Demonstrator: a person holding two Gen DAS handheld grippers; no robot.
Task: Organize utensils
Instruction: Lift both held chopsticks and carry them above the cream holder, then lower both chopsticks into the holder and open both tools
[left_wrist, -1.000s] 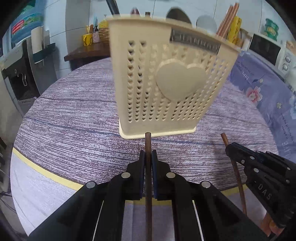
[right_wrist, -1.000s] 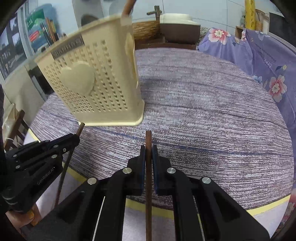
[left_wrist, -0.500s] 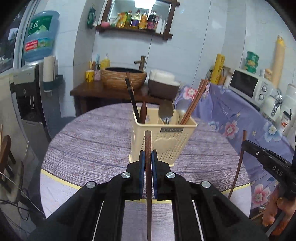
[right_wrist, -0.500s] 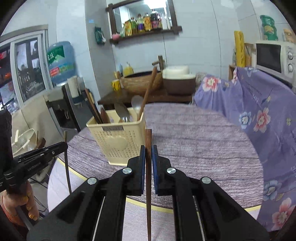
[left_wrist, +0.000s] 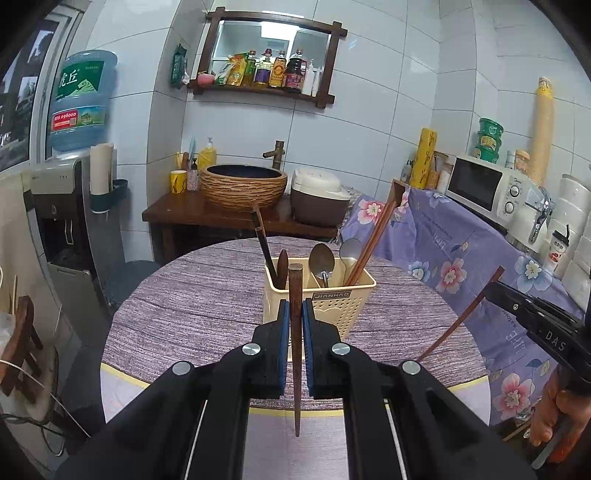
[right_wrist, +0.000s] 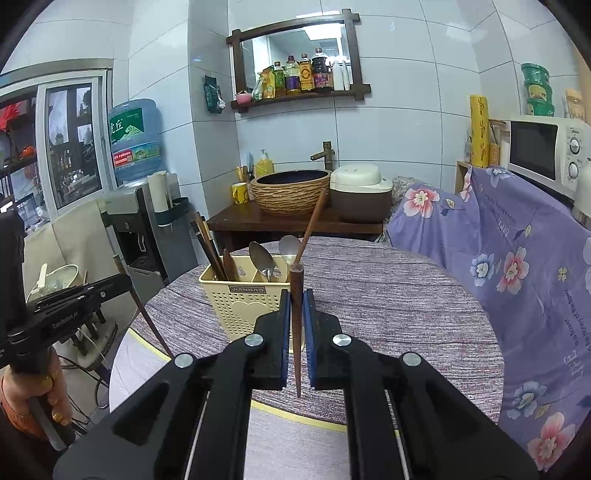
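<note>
A cream perforated utensil holder (left_wrist: 332, 306) (right_wrist: 240, 295) stands on the round purple-clothed table (left_wrist: 192, 306) (right_wrist: 388, 306). It holds two metal spoons (left_wrist: 322, 260), chopsticks (left_wrist: 371, 242) and dark wooden utensils (left_wrist: 263, 243). My left gripper (left_wrist: 294, 314) is shut on a brown wooden chopstick (left_wrist: 295, 350), held upright above the table's near edge. My right gripper (right_wrist: 296, 306) is shut on another brown chopstick (right_wrist: 296, 332), also upright. Each gripper shows in the other's view, the right one (left_wrist: 495, 290) and the left one (right_wrist: 123, 282), on either side of the holder.
A dark wooden sideboard (left_wrist: 173, 214) behind the table carries a woven basin (left_wrist: 243, 182) and a rice cooker (left_wrist: 319, 195). A water dispenser (left_wrist: 66, 221) stands at the left. A floral purple cloth (left_wrist: 461, 243) covers a counter with a microwave (left_wrist: 491, 186) at the right.
Both grippers have pulled back and up from the holder, each carrying its chopstick. The holder, close and filling the views a second ago, now looks small and far.
</note>
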